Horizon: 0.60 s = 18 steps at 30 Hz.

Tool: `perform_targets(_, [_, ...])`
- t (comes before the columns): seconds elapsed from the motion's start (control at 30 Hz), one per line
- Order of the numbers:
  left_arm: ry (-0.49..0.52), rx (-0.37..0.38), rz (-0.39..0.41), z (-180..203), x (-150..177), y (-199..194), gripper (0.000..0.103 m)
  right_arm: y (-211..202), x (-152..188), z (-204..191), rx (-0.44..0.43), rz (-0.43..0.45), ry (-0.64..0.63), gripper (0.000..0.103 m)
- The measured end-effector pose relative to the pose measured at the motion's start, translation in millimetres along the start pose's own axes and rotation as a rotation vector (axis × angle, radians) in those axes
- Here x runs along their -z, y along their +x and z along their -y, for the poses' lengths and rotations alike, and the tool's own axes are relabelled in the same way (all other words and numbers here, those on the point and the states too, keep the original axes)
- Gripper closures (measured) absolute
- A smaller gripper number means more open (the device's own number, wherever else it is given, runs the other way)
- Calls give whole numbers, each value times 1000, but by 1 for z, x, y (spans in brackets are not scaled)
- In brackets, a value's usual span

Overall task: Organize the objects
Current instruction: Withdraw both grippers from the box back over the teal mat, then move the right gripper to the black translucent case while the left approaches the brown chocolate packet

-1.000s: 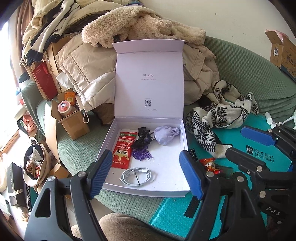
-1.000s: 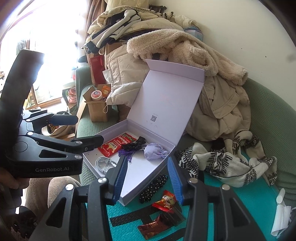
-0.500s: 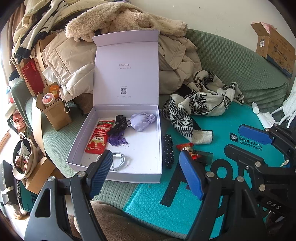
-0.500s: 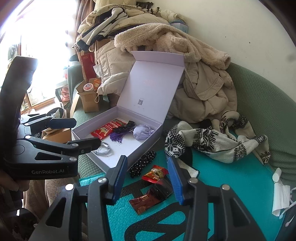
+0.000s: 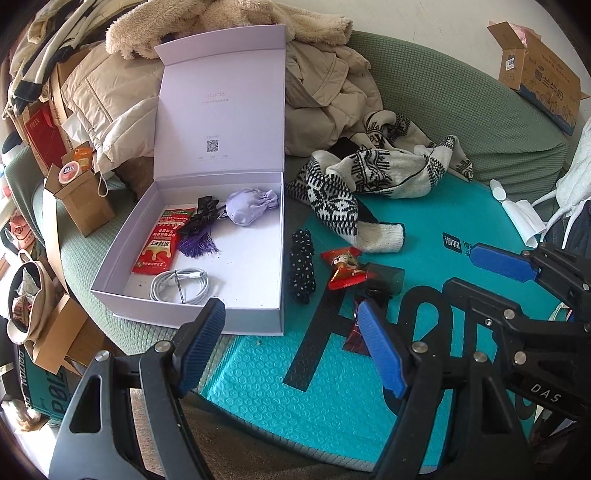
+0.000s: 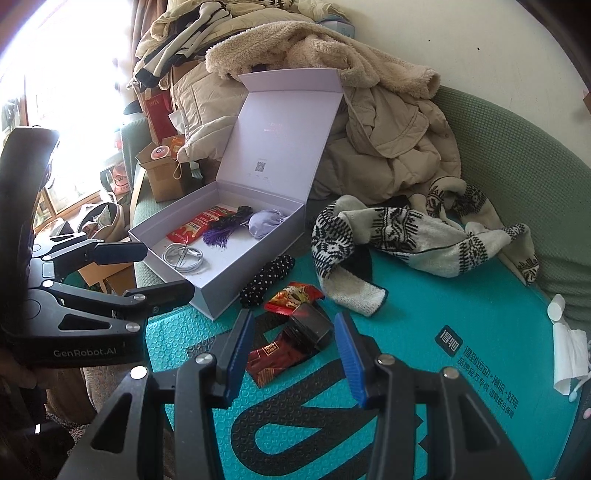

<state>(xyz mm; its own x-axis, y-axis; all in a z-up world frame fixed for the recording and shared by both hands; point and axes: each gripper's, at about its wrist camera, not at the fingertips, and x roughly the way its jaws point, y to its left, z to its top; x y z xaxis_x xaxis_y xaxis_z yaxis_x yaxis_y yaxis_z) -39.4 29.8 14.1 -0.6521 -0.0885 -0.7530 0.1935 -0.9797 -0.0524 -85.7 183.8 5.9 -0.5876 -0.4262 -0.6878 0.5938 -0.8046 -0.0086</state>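
Observation:
An open lilac box sits on the green sofa. It holds a red packet, a purple tassel, a lilac pouch and a white cable. Beside it on the teal mat lie a black dotted hair tie, a red candy wrapper, a small dark box and a dark red packet. My left gripper is open and empty near the box's front corner. My right gripper is open and empty just above the dark box.
A patterned knit scarf lies on the mat behind the items. Coats and a fleece pile up behind the box. Cardboard boxes stand at the left; one cardboard carton at the right. White tissue lies at the mat's right edge.
Both grippers have swung right, from over the box toward the items on the teal mat. Both stay open.

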Motion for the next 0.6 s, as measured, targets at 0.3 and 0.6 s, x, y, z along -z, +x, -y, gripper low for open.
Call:
perform_targets(0.3, [3,45,-46,14,14,23,30,20,24,18,-19,-52,46,58])
perform_targets(0.6, [14,63,-93,21,25,49,30,47,34,31,-45,-89,49,58])
